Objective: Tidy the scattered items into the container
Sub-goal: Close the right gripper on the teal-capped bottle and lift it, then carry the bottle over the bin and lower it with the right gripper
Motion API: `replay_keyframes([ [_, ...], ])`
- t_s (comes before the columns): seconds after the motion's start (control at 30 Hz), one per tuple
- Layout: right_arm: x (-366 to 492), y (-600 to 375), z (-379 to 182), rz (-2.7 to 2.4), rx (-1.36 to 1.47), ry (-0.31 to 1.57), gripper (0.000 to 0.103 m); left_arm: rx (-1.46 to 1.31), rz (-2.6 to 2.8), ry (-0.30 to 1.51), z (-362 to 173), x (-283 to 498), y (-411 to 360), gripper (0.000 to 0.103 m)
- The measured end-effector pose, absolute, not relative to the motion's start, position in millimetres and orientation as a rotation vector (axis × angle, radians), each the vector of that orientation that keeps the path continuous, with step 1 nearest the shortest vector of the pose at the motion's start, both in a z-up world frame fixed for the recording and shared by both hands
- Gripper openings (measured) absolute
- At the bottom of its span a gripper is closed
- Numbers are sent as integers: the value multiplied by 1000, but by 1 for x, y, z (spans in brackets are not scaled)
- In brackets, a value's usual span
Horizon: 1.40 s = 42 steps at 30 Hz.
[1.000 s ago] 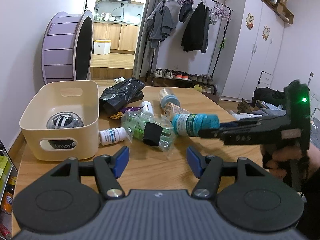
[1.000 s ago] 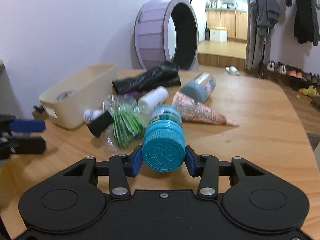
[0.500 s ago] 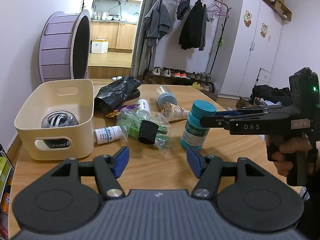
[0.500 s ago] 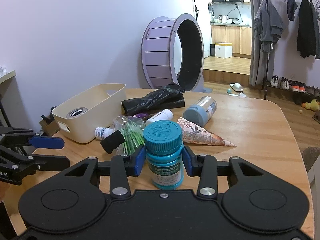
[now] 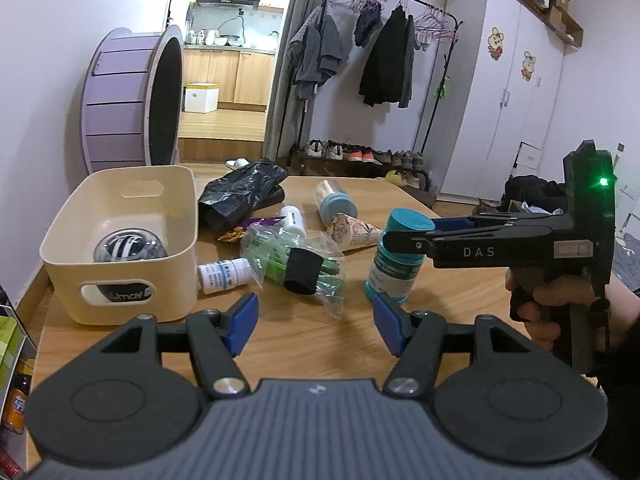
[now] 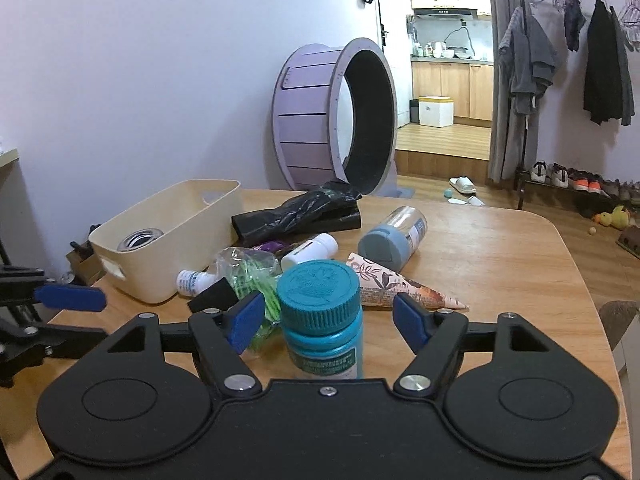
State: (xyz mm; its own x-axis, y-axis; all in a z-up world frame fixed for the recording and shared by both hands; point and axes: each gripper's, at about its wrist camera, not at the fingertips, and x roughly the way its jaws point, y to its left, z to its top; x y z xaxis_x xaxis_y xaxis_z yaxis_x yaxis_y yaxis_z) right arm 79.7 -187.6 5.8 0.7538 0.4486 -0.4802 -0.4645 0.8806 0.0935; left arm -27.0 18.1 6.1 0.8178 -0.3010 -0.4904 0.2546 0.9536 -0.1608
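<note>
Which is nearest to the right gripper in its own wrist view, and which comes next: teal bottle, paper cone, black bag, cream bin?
1. teal bottle: upright between the open fingers of the right gripper.
2. paper cone: lying just beyond, slightly right.
3. black bag and cream bin: bag at centre back, bin at far left; too close to rank.

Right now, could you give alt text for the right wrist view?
An open right hand-held gripper frames an upright teal bottle on a wooden table. Behind lie scattered items and a cream container at left.
</note>
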Motion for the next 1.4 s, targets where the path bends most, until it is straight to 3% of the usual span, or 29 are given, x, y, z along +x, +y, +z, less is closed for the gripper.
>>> replay_keyframes([
  [0.03, 80, -187, 5, 495, -32, 517, 68, -90, -291, 538, 6, -27, 19, 63],
  [0.1, 83, -186, 3, 498, -32, 524, 54, -93, -281, 539, 6, -28, 22, 63],
  [0.17, 84, -185, 1, 513, -20, 533, 47, -93, -272, 541, 7, -28, 25, 63],
  [0.77, 79, -175, 42, 561, 35, 466, 46, -66, -204, 542, 30, -34, 56, 63],
  [1.4, 142, -65, 80, 782, -37, 470, 46, -61, -89, 530, 59, -19, 110, 72],
])
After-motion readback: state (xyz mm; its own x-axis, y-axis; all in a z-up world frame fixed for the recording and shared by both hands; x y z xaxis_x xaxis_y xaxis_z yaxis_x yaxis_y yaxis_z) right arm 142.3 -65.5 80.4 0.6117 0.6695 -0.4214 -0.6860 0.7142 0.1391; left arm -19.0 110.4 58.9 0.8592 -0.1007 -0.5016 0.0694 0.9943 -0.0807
